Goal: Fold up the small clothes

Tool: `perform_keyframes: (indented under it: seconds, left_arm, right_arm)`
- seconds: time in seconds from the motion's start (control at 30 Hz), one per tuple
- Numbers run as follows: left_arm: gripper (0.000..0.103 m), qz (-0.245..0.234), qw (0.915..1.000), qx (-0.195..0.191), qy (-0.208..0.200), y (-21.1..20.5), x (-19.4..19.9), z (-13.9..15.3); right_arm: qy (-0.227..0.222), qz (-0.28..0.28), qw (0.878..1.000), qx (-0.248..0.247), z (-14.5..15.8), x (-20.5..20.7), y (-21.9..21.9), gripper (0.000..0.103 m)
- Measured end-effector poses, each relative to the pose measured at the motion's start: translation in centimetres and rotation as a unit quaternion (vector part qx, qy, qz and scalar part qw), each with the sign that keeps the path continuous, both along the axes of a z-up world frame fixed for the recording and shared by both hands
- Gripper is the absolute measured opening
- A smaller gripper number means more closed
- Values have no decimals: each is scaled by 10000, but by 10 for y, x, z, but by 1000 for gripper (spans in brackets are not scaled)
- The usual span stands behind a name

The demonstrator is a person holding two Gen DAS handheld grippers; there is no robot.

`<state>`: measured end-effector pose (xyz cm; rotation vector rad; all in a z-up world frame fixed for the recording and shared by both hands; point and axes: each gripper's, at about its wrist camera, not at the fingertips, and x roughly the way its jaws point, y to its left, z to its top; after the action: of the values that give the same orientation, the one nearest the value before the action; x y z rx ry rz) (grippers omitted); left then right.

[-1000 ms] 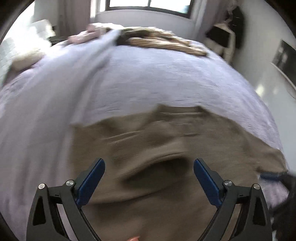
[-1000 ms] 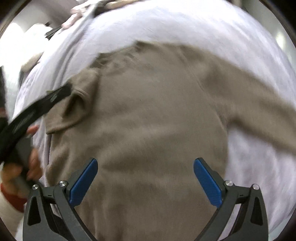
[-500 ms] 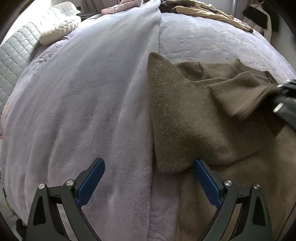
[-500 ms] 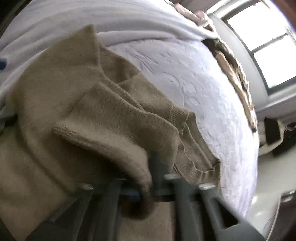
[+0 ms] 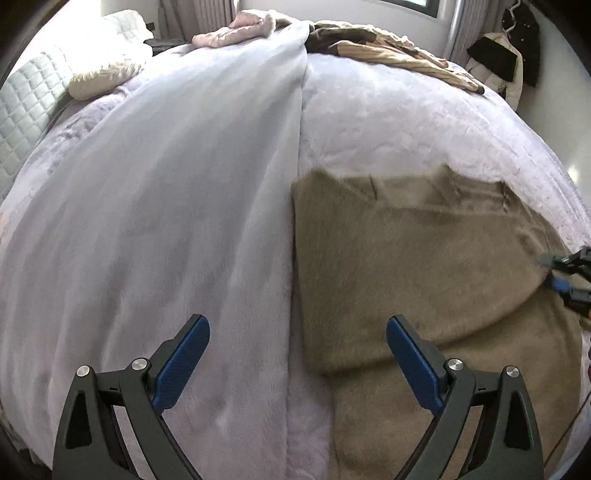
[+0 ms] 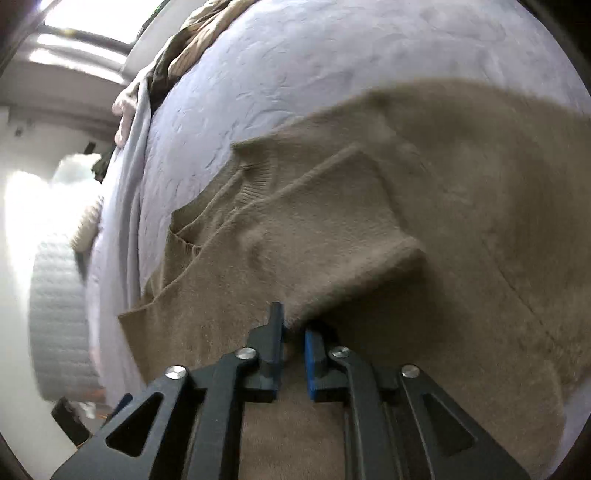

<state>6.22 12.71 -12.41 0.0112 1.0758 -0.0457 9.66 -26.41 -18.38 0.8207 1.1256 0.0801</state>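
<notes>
Sweater (image 5: 413,266): a tan knit is laid on the bed at about 3 o'clock in the left wrist view; one sleeve is folded across the body, its cuff end seen at 3 o'clock in the right wrist view (image 6: 369,236). The lower hem is cut off by the picture edge in both views.
Left tongs (image 5: 297,363): held wide apart, with nothing between the blue pads; the right pad is seen over the sweater's folded corner, the left over the blanket. Contact with the cloth cannot be told.
Right tongs (image 6: 293,350): the jaws have just been opening a little and are set narrowly apart; the folded sleeve's edge is seen just past the tips, and whether cloth is pinched between the pads cannot be told. In the left wrist view only the tips are shown, blurred, at 3 o'clock (image 5: 565,273).
Bed (image 5: 388,122): covered in pale lilac, with a smoother blanket (image 5: 166,206) laid from 12 to 7 o'clock.
Far edge: a pink garment (image 5: 236,33) and a brown-and-beige heap (image 5: 388,51) at 12 o'clock, too small to be identified further.
Pillow (image 5: 99,77): pale, at 10 o'clock, partly washed out by glare.
</notes>
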Motion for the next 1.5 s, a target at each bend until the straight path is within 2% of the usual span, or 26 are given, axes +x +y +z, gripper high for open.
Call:
perform_keyframes:
  seconds: [0.03, 0.07, 0.13, 0.17, 0.2, 0.23, 0.27, 0.33, 0.43, 0.6, 0.73, 0.8, 0.87, 0.97, 1.03, 1.1, 1.17, 1.2, 1.23, 1.27, 1.3, 1.33, 1.37, 1.5]
  left_arm:
    - [97, 83, 9999, 108, -47, 4, 10, 0]
    - [97, 196, 9997, 157, -61, 7, 17, 0]
    - [97, 541, 9985, 42, -53, 19, 32, -2]
    - [97, 735, 9973, -50, -53, 26, 38, -2]
    - [97, 874, 9961, -79, -57, 30, 44, -1]
    - [97, 946, 9955, -50, -62, 33, 47, -2]
    - [97, 963, 9953, 43, -68, 33, 48, -2]
    - [97, 903, 9955, 266, -72, 30, 53, -7]
    - [97, 743, 9964, 399, 47, 22, 59, -19]
    - [97, 600, 9968, 490, 210, 7, 67, -33]
    - [97, 425, 9990, 35, 145, 17, 62, -16]
    - [97, 215, 9986, -400, 282, 17, 63, -12]
    - [97, -38, 9947, -876, 539, 12, 64, -15]
    - [97, -277, 9917, -994, 762, -4, 67, -26]
    - [97, -285, 9903, -1039, 872, -8, 69, -34]
    - [96, -251, 9868, -1256, 987, -9, 72, -39]
    - [96, -210, 9826, -1476, 1108, -7, 77, -43]
    - [93, -172, 9814, -1531, 1150, -6, 80, -44]
    - [76, -124, 9809, -1560, 1156, -5, 83, -46]
    - [38, -96, 9812, -1546, 1147, -5, 87, -46]
    - [16, -124, 9793, -1608, 1226, -4, 90, -48]
    - [8, -103, 9760, -1702, 1356, -3, 93, -50]
    - [8, -72, 9764, -1726, 1300, -2, 94, -46]
    - [8, -436, 9874, -1252, 862, -9, 89, -32]
  right_arm:
    - [-94, -113, 9998, 131, 2, -3, -2, 55]
    - [-181, -239, 9993, 230, 4, -5, -3, 67]
    - [-245, -511, 9977, 372, 4, -3, -9, 67]
    - [-192, -603, 9973, 378, 3, 1, -8, 61]
    - [-133, -676, 9967, 432, 0, 8, -13, 48]
    - [-25, -672, 9970, 393, -3, 14, -12, 5]
    - [31, -667, 9973, 306, 0, 15, -17, 7]
    - [-222, -526, 9984, 52, 16, 14, -16, 7]
    - [-382, -244, 9964, -716, 32, 10, -8, 7]
    - [-54, -389, 9959, -810, 11, 3, -28, 7]
    - [20, -621, 9935, -952, 5, -10, -41, 7]
    - [33, -615, 9927, -1041, 7, -11, -42, 7]
    - [53, -601, 9922, -1089, 6, -11, -42, 7]
    - [81, -615, 9921, -1090, 5, -14, -45, 7]
    - [88, -595, 9933, -992, 4, -16, -48, 7]
    - [100, -516, 9947, -883, 6, -18, -51, 9]
    - [137, -430, 9950, -887, 11, -20, -52, 17]
    - [124, -379, 9953, -881, 14, -23, -52, 20]
    - [103, -343, 9958, -838, 16, -25, -52, 31]
    - [88, -301, 9965, -769, 17, -29, -51, 45]
    - [79, -250, 9973, -689, 17, -32, -48, 48]
    - [89, -212, 9976, -651, 17, -34, -46, 48]
    - [108, -166, 9980, -601, 17, -37, -42, 48]
    - [36, 20, 9992, -390, 22, -48, -26, 48]
